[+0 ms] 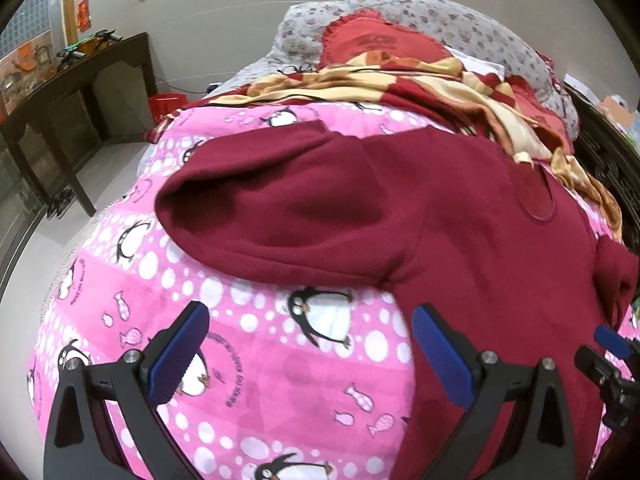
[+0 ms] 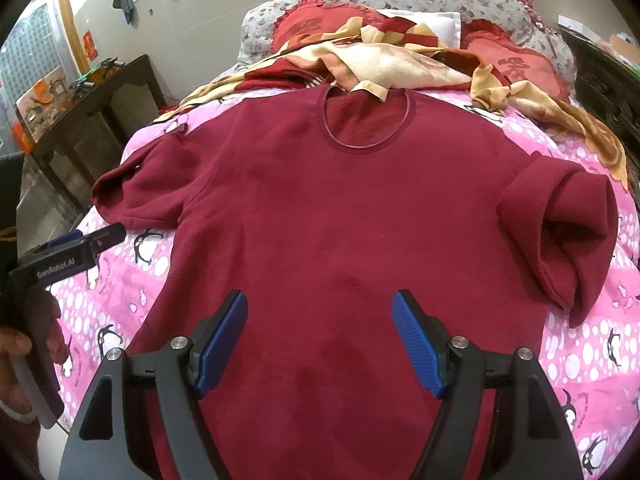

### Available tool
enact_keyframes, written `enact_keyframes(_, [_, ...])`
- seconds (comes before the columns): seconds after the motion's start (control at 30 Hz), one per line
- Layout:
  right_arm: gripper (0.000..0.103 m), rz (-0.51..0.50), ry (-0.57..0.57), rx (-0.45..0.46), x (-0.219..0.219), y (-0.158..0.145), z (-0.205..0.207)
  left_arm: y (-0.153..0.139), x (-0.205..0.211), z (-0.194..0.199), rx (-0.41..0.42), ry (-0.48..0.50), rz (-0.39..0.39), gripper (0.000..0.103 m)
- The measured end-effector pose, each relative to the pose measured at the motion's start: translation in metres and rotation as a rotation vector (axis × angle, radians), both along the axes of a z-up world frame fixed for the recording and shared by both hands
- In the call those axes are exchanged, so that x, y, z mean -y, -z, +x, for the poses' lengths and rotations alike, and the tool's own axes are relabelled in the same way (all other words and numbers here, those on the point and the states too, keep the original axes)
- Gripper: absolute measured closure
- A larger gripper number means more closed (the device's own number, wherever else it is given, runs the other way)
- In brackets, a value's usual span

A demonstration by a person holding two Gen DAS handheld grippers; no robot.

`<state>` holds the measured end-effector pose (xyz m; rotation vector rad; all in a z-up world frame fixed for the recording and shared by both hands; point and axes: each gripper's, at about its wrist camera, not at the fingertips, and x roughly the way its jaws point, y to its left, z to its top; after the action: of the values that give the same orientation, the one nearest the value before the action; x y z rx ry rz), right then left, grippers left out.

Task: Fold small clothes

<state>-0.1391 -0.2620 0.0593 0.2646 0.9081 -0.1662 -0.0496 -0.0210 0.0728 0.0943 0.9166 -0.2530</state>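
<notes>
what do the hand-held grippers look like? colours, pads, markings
Both match: left hand-held gripper and right hand-held gripper have black angular arms, silver pivot bolts and blue ribbed pads. The left one's black body reads "GenRobot.AI" in white. No cables visible.

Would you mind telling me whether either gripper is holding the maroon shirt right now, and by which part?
Nothing is held. The left gripper and the right gripper both have open jaws above the maroon shirt, which lies spread flat on the pink penguin blanket.

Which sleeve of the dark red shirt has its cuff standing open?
The sleeve on the right in the right wrist view: its cuff gapes open, while the other sleeve lies flatter.
</notes>
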Motion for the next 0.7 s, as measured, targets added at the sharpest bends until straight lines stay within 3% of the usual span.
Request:
enact_keyframes(0.43, [0.014, -0.013, -0.062, 0.009, -0.019, -0.007, 0.03, 0.001, -0.013, 0.034, 0.01, -0.05, 0.011, 0.0])
enact_keyframes(0.7, [0.014, -0.007, -0.125, 0.045, -0.034, -0.023, 0.079, 0.015, -0.028, 0.058, -0.009, -0.099, 0.011, 0.0])
